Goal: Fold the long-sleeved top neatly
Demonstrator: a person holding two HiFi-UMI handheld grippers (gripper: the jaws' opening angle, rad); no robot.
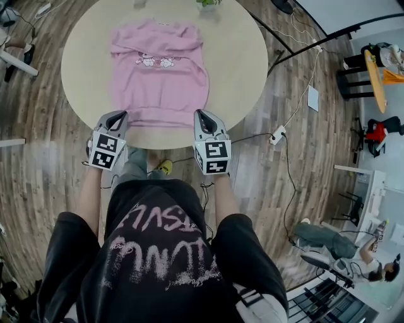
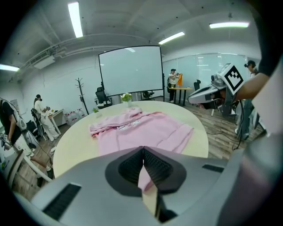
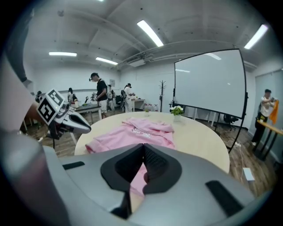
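A pink long-sleeved top lies flat on the round beige table, collar away from me, sleeves tucked in over the body. My left gripper sits at the near left corner of the hem, and my right gripper at the near right corner. In the left gripper view the jaws are closed, with pink cloth showing right under where the pads meet. The right gripper view shows the same: jaws closed with the top running up into them. Both look shut on the hem.
A small potted plant stands at the table's far edge. A power strip and cables lie on the wood floor to the right. Desks, chairs, a projection screen and several people stand around the room.
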